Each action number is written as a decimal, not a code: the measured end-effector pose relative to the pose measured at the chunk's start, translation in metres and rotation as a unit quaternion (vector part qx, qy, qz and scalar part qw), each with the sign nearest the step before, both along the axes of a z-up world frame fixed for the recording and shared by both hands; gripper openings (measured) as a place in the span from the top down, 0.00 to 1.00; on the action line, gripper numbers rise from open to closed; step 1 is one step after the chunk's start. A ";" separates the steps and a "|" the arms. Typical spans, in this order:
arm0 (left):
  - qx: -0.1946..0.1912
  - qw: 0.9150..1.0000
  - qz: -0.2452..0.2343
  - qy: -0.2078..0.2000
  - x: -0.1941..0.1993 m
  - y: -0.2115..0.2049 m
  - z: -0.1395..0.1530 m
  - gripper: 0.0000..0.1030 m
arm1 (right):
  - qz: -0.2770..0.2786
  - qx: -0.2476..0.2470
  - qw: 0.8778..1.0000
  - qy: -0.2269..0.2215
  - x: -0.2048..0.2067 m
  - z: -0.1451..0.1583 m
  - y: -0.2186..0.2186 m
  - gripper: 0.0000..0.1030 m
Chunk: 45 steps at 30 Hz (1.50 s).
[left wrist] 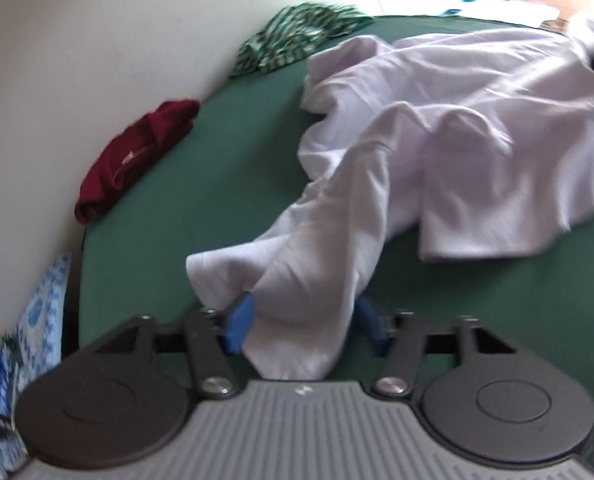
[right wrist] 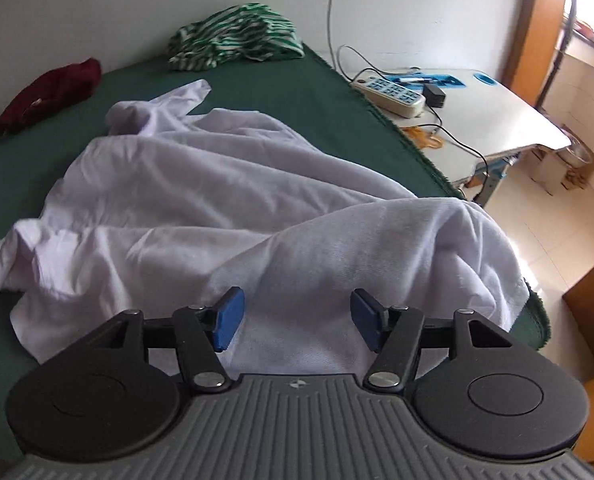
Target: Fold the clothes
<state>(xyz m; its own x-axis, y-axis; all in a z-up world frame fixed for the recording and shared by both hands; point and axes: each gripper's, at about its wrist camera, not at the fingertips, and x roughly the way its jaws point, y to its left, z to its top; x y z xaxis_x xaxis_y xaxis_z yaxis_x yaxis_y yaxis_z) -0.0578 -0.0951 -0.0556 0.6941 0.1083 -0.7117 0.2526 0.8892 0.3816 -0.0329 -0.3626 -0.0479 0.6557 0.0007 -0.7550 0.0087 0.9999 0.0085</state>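
The left gripper [left wrist: 303,326] clamps a bunched fold of the white shirt [left wrist: 437,152], cloth spilling between its blue pads. The right gripper [right wrist: 297,320] hangs released over the shirt's near edge, pads apart and clear of the cloth. The shirt lies crumpled across the green cloth [right wrist: 305,92]. Farther back, by the wall, sit a maroon garment [left wrist: 137,152] and a striped garment [right wrist: 237,36].
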 end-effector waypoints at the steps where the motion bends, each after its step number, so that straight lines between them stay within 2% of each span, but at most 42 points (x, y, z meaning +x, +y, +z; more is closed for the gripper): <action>1: -0.008 1.000 0.020 0.004 0.006 0.003 0.002 0.88 | 0.007 0.001 1.000 -0.002 -0.003 0.001 -0.002 0.40; 4: -0.022 0.993 0.115 -0.034 0.009 0.024 0.016 0.92 | 0.025 0.019 1.000 -0.001 -0.012 0.004 -0.016 0.39; 7: -0.049 0.977 0.194 -0.072 -0.003 0.049 0.042 0.93 | 0.039 0.044 0.998 0.011 -0.020 0.004 -0.032 0.39; 10: -0.033 0.968 0.223 -0.108 -0.030 0.061 0.071 0.95 | 0.051 0.061 0.996 0.036 -0.027 -0.002 -0.045 0.39; 11: -0.023 0.965 0.232 -0.118 -0.040 0.063 0.079 0.99 | 0.059 0.059 0.996 0.037 -0.030 -0.004 -0.048 0.39; 12: -0.013 0.962 0.241 -0.127 -0.050 0.065 0.087 0.99 | 0.068 0.049 0.996 0.036 -0.033 -0.005 -0.049 0.39; 16: -0.020 0.962 0.255 -0.095 -0.082 0.076 0.090 0.97 | 0.106 -0.027 0.994 0.021 -0.038 -0.012 -0.043 0.39; 19: 0.006 0.973 0.216 -0.079 -0.091 0.037 0.072 0.84 | 0.128 -0.077 0.989 0.003 -0.039 -0.021 -0.038 0.39; 20: 0.014 0.976 0.202 -0.073 -0.094 0.024 0.066 0.68 | 0.140 -0.088 0.986 0.002 -0.038 -0.025 -0.035 0.39; 21: 0.023 0.979 0.189 -0.068 -0.096 0.011 0.061 0.48 | 0.151 -0.095 0.984 -0.003 -0.037 -0.028 -0.033 0.39; 23: -0.009 0.985 0.164 -0.054 -0.098 -0.016 0.052 0.35 | 0.166 -0.105 0.980 -0.022 -0.035 -0.032 -0.028 0.41; 24: -0.027 0.987 0.151 -0.049 -0.097 -0.027 0.050 0.35 | 0.170 -0.101 0.980 -0.024 -0.032 -0.031 -0.028 0.49; 25: -0.045 0.988 0.138 -0.044 -0.095 -0.038 0.048 0.35 | 0.172 -0.087 0.981 -0.023 -0.029 -0.029 -0.028 0.89; 26: -0.063 0.989 0.126 -0.039 -0.094 -0.048 0.046 0.35 | 0.168 -0.068 0.983 -0.025 -0.026 -0.025 -0.031 0.94; 29: -0.118 0.987 0.103 -0.013 -0.078 -0.060 0.040 0.33 | 0.145 0.008 0.988 -0.052 -0.026 -0.001 -0.045 0.94; 31: -0.167 0.981 0.098 0.006 -0.062 -0.054 0.039 0.28 | 0.137 0.046 0.986 -0.078 -0.031 0.019 -0.056 0.94; 33: -0.219 0.971 0.093 0.008 -0.047 -0.046 0.043 0.08 | 0.128 0.066 0.985 -0.094 -0.037 0.032 -0.064 0.94; 35: -0.258 0.963 0.083 0.002 -0.033 -0.042 0.046 0.01 | 0.117 0.069 0.986 -0.101 -0.044 0.038 -0.070 0.94; 37: -0.268 0.961 0.073 0.004 -0.018 -0.046 0.044 0.01 | 0.105 0.068 0.987 -0.101 -0.050 0.038 -0.074 0.97; 39: -0.282 0.957 0.066 0.025 0.004 -0.048 0.035 0.01 | 0.095 0.062 0.989 -0.096 -0.054 0.034 -0.078 0.98; 42: -0.292 0.949 0.098 0.065 0.035 -0.049 0.017 0.03 | 0.079 0.043 0.992 -0.085 -0.058 0.026 -0.081 0.99; 43: -0.296 0.946 0.112 0.067 0.042 -0.047 0.013 0.06 | 0.074 0.041 0.993 -0.076 -0.057 0.023 -0.083 0.99; 45: -0.311 0.939 0.131 0.070 0.053 -0.041 0.011 0.27 | 0.066 0.050 0.995 -0.052 -0.056 0.017 -0.086 0.96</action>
